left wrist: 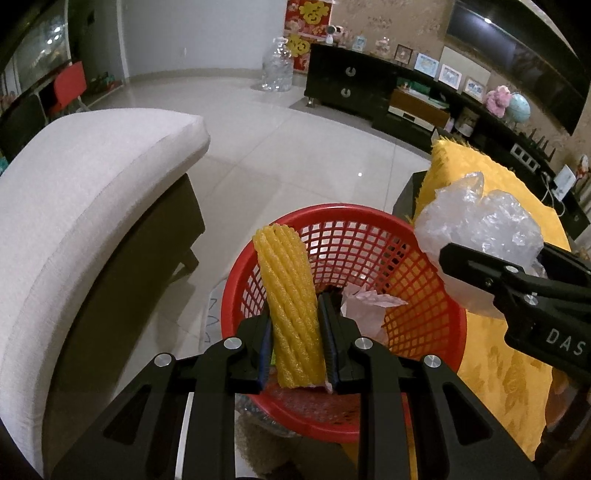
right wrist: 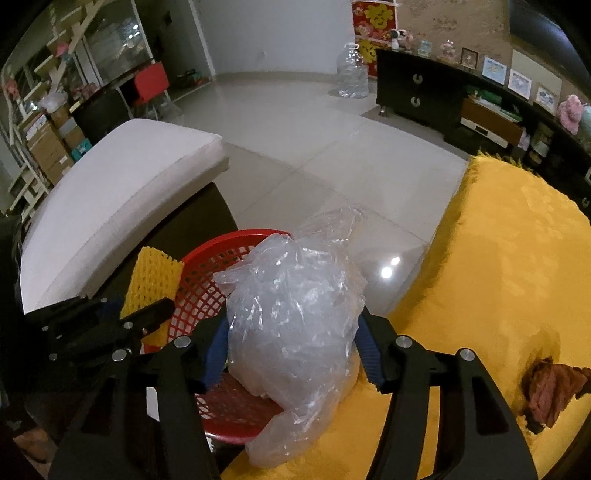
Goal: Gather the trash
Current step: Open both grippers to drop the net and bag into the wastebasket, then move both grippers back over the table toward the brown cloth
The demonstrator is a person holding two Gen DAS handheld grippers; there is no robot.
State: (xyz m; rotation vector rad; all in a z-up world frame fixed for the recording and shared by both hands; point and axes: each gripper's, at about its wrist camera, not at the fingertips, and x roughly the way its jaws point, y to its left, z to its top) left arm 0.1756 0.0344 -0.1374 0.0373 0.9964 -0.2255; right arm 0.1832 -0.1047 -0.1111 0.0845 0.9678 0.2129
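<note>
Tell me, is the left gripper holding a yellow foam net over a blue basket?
Not quite: the basket is red, as the left wrist view shows. The left gripper does hold the yellow foam net over it.

Only legible print: white letters "DAS" on the black body of the right gripper [left wrist: 491,251], cut off by the frame edge; gold characters on the red wall poster [left wrist: 308,16] unreadable.

A yellow ribbed foam-net sleeve [left wrist: 290,314] stands upright over a round red plastic mesh basket [left wrist: 424,295]. A crumpled clear plastic bag [right wrist: 291,321] hangs above the basket's rim.
</note>
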